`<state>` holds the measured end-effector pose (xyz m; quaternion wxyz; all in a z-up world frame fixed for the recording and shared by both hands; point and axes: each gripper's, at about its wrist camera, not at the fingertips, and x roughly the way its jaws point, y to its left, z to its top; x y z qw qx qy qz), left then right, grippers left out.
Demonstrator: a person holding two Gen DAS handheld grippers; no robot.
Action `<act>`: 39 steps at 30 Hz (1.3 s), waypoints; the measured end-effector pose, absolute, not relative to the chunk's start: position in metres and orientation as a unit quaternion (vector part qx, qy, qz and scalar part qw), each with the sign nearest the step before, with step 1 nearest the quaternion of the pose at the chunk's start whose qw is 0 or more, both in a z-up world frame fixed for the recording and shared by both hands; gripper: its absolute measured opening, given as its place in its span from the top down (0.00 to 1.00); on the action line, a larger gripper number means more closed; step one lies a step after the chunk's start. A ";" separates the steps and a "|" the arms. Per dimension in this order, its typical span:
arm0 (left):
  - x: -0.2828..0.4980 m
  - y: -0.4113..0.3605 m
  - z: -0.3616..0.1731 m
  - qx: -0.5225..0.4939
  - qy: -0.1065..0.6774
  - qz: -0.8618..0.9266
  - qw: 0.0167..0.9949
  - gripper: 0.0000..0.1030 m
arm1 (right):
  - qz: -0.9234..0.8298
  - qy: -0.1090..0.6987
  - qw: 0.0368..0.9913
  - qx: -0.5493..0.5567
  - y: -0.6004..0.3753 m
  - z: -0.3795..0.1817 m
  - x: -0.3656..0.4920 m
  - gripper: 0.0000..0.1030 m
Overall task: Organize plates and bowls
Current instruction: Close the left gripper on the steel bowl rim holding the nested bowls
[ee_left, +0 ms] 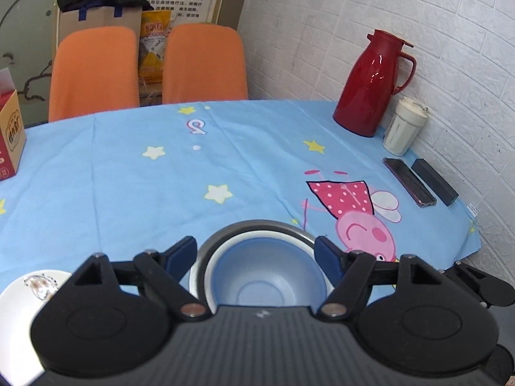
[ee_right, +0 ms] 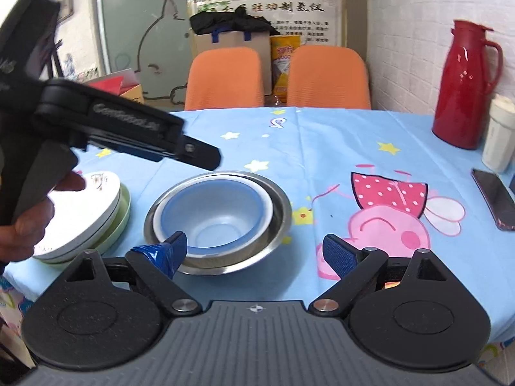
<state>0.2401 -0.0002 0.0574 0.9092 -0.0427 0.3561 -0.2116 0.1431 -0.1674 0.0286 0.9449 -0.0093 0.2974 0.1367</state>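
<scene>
With the blue bowl (ee_right: pixel 212 215) nested in the steel bowl (ee_right: pixel 276 222) and plates (ee_right: pixel 90 222) stacked beside it (little seemingly remained), both the left gripper (ee_left: pixel 256 254) and right gripper (ee_right: pixel 254 251) hung wide open, empty.

Shiny steel bowl (ee_right: pixel 219 222) holds a matt blue plastic bowl (ee_right: pixel 214 214); glossy white plates (ee_right: pixel 80 212); printed cloth covers the desk (ee_right: pixel 322 151).

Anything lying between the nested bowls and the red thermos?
Only bare tablecloth with printed stars between the nested bowls and the red thermos, per the right wrist view.
</scene>
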 end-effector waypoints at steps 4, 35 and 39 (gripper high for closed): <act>0.243 0.002 0.045 -0.034 0.375 -0.189 0.907 0.29 | 0.132 0.304 0.943 -0.001 -0.173 0.020 0.144 0.24; 0.295 -0.010 -0.017 -0.003 0.446 -0.178 0.877 0.31 | 0.092 0.337 0.937 0.018 -0.152 -0.024 0.191 0.21; 0.286 -0.022 -0.015 0.012 0.444 -0.200 0.873 0.44 | 0.133 0.332 0.933 0.036 -0.143 -0.017 0.186 0.27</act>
